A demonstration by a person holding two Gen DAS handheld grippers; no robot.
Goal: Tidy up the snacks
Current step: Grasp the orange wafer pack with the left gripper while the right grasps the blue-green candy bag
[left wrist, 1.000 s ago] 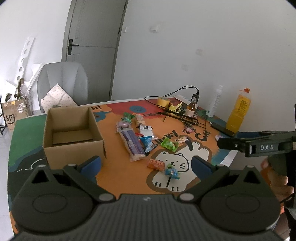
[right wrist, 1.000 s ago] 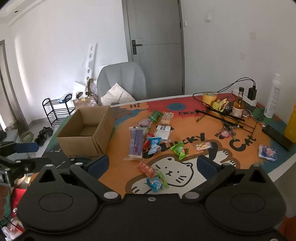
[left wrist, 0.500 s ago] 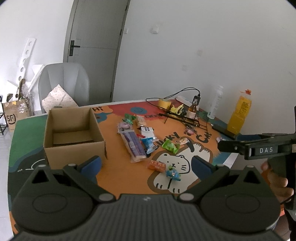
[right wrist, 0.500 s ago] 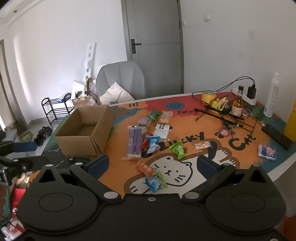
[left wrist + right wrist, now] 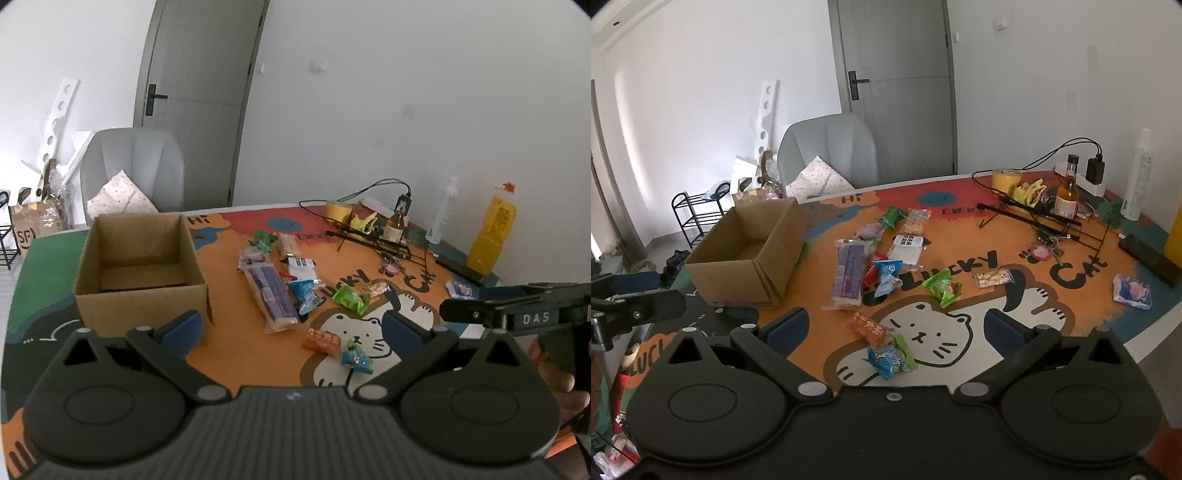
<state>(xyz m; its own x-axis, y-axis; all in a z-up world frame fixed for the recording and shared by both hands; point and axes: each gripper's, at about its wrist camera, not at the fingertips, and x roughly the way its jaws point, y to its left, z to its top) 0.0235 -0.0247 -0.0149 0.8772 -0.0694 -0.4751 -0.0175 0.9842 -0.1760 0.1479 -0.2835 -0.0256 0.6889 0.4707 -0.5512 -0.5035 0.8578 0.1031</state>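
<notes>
An open, empty cardboard box stands on the left of the cat-print mat. Several snack packets lie to its right: a long purple pack, a white pack, a green packet, an orange packet and a blue candy. My left gripper is open and empty above the near mat edge. My right gripper is open and empty, above the orange and blue packets.
At the back right stand a tape roll, a brown bottle, a black wire rack, a clear bottle and a yellow bottle. A blue-white packet lies near the right edge. A grey chair stands behind the table.
Both views have shifted slightly; the table contents sit a little lower and farther in the frames. Nothing on the table has moved. Both grippers stay open.
</notes>
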